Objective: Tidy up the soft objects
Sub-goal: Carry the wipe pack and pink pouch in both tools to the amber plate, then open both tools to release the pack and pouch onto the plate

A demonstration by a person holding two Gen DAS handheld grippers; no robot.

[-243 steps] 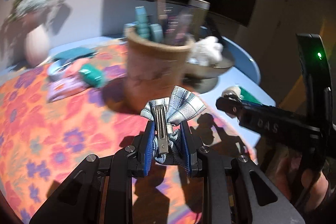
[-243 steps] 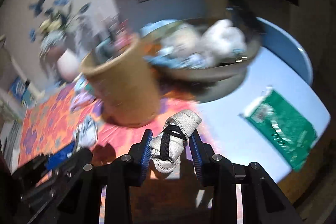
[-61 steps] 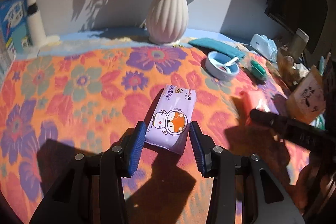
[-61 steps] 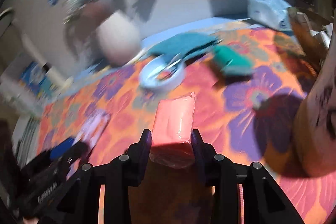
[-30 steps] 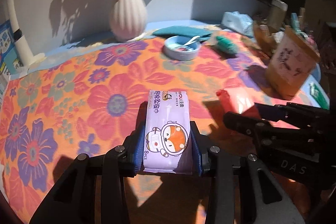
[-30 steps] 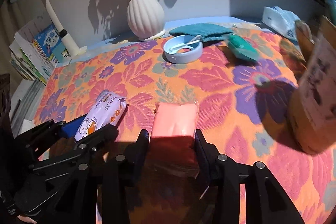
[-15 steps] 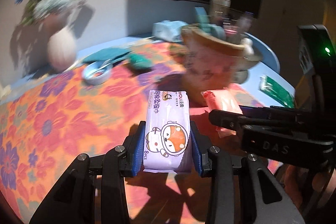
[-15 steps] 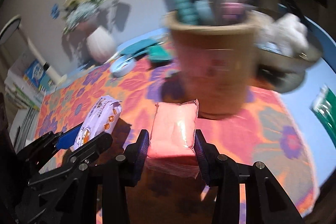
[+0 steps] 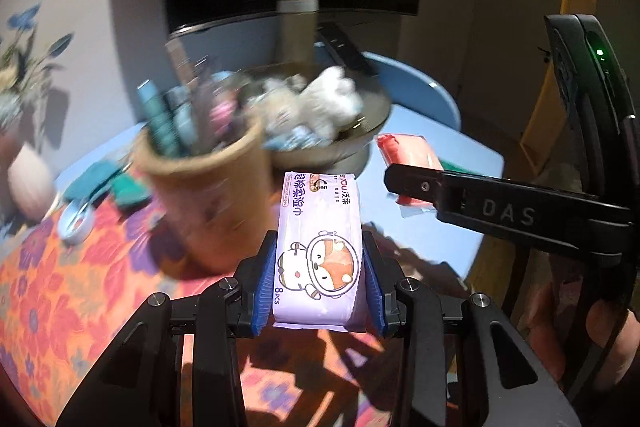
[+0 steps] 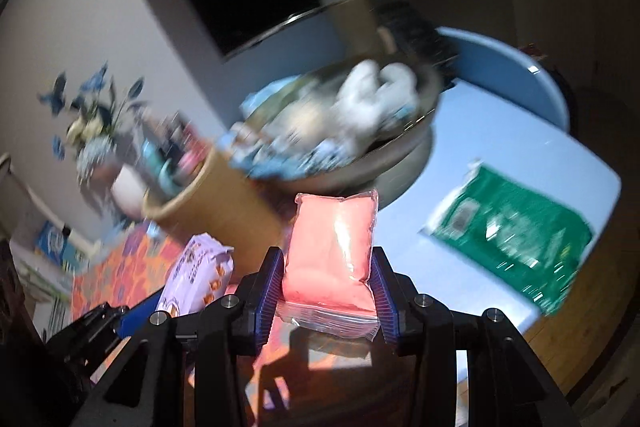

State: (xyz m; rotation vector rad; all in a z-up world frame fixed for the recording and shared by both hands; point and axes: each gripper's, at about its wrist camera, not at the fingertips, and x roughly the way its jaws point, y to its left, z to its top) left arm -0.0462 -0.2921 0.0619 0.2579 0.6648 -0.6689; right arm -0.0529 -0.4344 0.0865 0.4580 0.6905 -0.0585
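Two soft packs are held up over the table.

The purple pack (image 9: pixel 320 251) is squeezed between the blue pads of the left gripper (image 9: pixel 320 291). The pink pack (image 10: pixel 332 255) is squeezed by the right gripper (image 10: pixel 330 291). Just past them, a bowl (image 9: pixel 360 143) full of soft things is seen beside a brown cup (image 9: pixel 212 203).
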